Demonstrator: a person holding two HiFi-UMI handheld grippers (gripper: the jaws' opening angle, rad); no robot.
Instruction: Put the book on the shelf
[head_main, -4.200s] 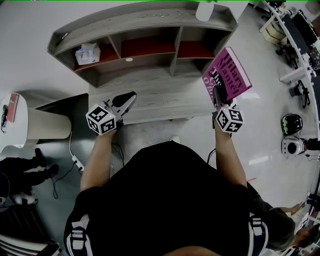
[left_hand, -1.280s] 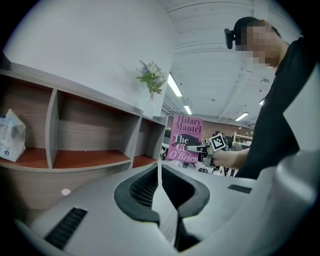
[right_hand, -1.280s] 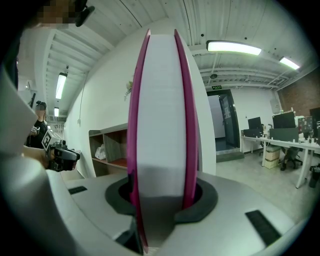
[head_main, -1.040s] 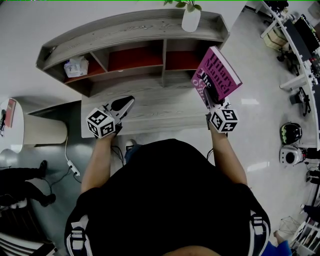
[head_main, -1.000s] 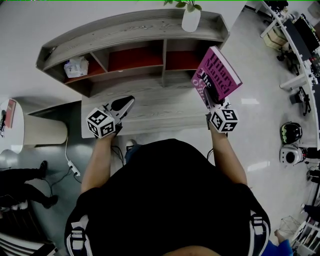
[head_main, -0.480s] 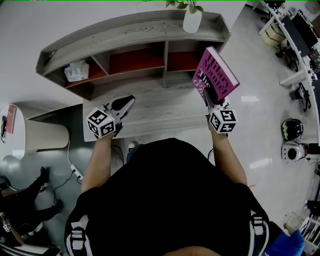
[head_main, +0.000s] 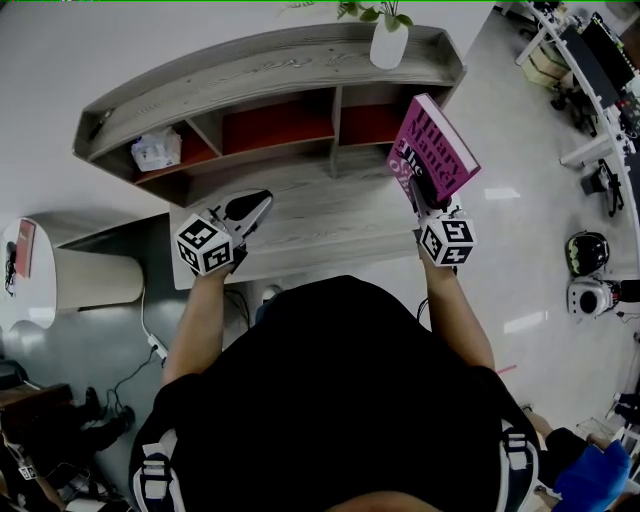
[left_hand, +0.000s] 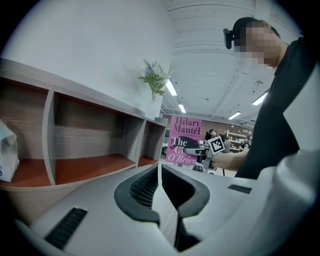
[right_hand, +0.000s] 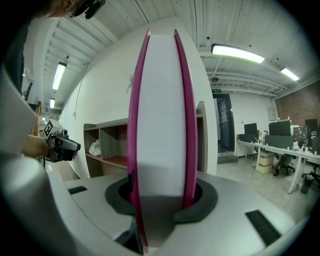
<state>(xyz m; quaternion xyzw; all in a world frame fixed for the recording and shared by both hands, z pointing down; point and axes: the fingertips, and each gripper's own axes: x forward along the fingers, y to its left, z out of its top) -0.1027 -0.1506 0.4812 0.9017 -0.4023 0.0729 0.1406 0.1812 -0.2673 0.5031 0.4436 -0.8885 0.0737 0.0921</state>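
Barely anything has moved in the last second. The pink paperback book (head_main: 436, 145) stays up in the air, the right tool (head_main: 418, 192) clenched on its lower edge. The shelf just sits a touch further right in the head view.

Cover text is easy to read from the left gripper view: "Hilary Mantel" up top, then "The" and "O'Brien" below, with the word between them partly covered (left_hand: 185, 137). From the right gripper view you're looking straight at the white page block with a pink cover on each side, and the dark pads pinch both covers (right_hand: 160, 115).

The book stands upright, over the right end of the grey wood-grain table (head_main: 320, 215). It's in front of the rightmost compartment of the grey wood-grain shelf unit (head_main: 260, 65) but not in it yet. The compartments have reddish-brown floors.

The left tool (head_main: 258, 203) is pinched closed with nothing in it. It hovers over the left part of the table and points toward the shelf. Both bare forearms reach forward, and each tool has a black-and-white marker cube at the wrist.

A white vase with a green sprig (head_main: 389, 45) stands on top of the shelf near its right end, and a white crinkly packet (head_main: 156, 152) sits in the left compartment.
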